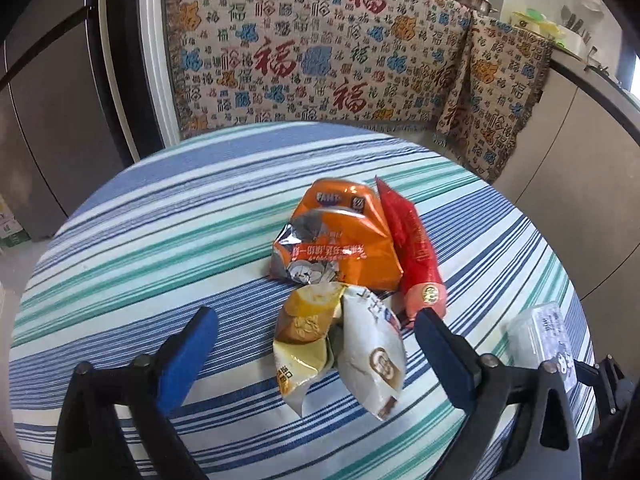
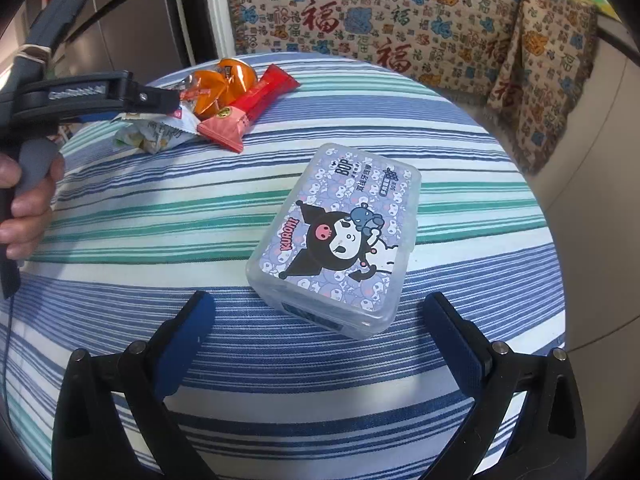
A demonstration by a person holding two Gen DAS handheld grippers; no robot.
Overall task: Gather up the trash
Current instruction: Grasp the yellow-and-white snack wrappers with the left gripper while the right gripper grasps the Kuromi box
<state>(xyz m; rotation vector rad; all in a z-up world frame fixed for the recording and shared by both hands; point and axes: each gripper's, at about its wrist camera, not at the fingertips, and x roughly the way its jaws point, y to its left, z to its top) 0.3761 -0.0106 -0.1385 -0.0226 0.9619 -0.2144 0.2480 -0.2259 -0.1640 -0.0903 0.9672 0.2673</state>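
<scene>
A pile of empty snack wrappers lies on the striped tablecloth [image 1: 160,208]. It holds an orange wrapper [image 1: 340,236], a red wrapper [image 1: 416,248] and a white and yellow wrapper [image 1: 344,340]. My left gripper [image 1: 316,320] is open, its blue pads on either side of the white and yellow wrapper, just above it. My right gripper [image 2: 320,304] is open and empty, just short of a clear plastic box with a cartoon label [image 2: 340,240]. The right wrist view also shows the left gripper [image 2: 152,104] over the wrappers [image 2: 224,104].
The round table's far edge meets a bench covered with a patterned cloth [image 1: 320,52]. A cabinet front [image 1: 52,120] stands at left. The plastic box shows at the right edge of the left wrist view [image 1: 544,340]. A kitchen counter with pots [image 1: 560,28] is at right.
</scene>
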